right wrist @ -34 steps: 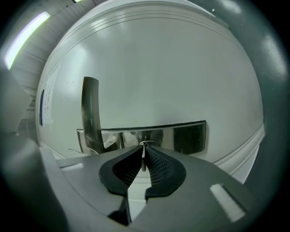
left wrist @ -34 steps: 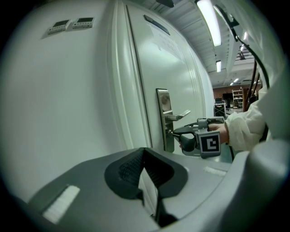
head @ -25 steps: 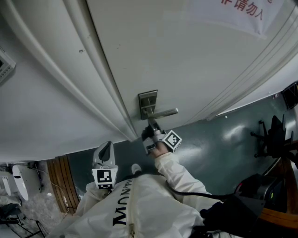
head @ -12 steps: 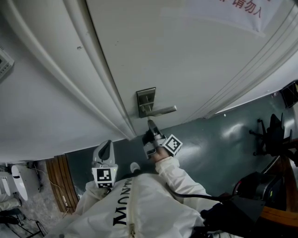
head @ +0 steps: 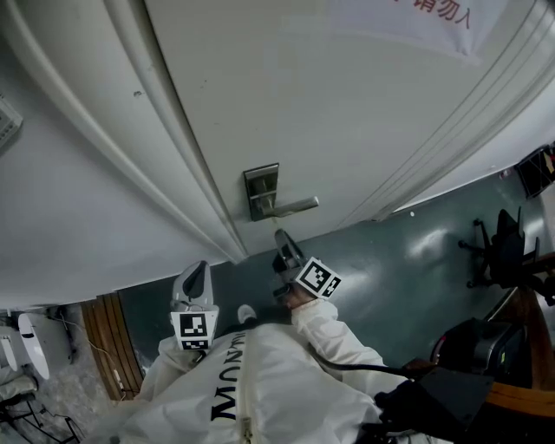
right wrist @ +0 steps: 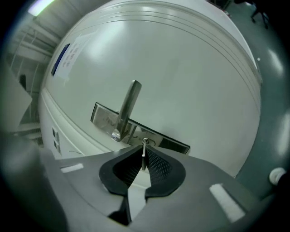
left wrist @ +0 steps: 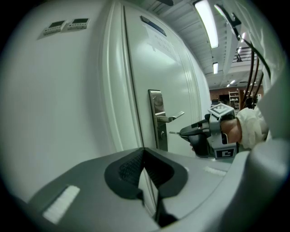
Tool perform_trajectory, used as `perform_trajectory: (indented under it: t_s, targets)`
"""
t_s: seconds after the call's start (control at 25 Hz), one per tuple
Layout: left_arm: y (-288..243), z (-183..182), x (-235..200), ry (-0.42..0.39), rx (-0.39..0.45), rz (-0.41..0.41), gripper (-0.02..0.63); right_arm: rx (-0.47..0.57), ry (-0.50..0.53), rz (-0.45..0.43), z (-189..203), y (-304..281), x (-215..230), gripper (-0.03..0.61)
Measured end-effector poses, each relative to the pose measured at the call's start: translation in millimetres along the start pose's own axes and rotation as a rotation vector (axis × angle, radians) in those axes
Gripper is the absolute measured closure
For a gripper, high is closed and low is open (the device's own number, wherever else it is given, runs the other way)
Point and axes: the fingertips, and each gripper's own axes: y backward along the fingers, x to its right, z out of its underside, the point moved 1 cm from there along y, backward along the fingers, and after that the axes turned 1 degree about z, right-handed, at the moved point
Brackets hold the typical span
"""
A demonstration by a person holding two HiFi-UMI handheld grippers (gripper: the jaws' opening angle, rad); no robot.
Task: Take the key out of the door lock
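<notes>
A metal lock plate [head: 261, 192] with a lever handle [head: 291, 207] sits on the white door [head: 347, 104]. My right gripper [head: 279, 236] points at the door just below the handle and is shut on a small silver key [right wrist: 144, 153]. In the left gripper view the key's blade [left wrist: 174, 132] sticks out of the right gripper [left wrist: 183, 132] with a small gap between it and the lock plate [left wrist: 159, 122]. My left gripper [head: 198, 276] hangs low beside the door frame, shut and holding nothing, its jaws [left wrist: 145, 152] aimed at the door edge.
The door frame [head: 165, 165] runs diagonally left of the lock. A paper sign with red print [head: 408, 17] hangs high on the door. Dark green floor [head: 408, 260] lies to the right, with an office chair [head: 501, 251] further right. Wall switches [left wrist: 68, 26] are left of the frame.
My right gripper has drawn back from the lock plate and rolled about its axis; its tip, close under the handle before, now stands apart from the plate. The left gripper has stayed put.
</notes>
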Motion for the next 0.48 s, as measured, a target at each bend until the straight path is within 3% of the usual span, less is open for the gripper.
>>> perform_trajectory:
  t_s: [0.32, 0.48]
  targets:
    - [-8, -5, 6, 0.018, 0.006, -0.024, 0.614, -0.105, 0.538, 0.108, -7, 14, -23, 0.571]
    - [-14, -4, 13, 0.041, -0.006, -0.032, 0.614, -0.164, 0.891, 0.143, -6, 23, -40, 0.571]
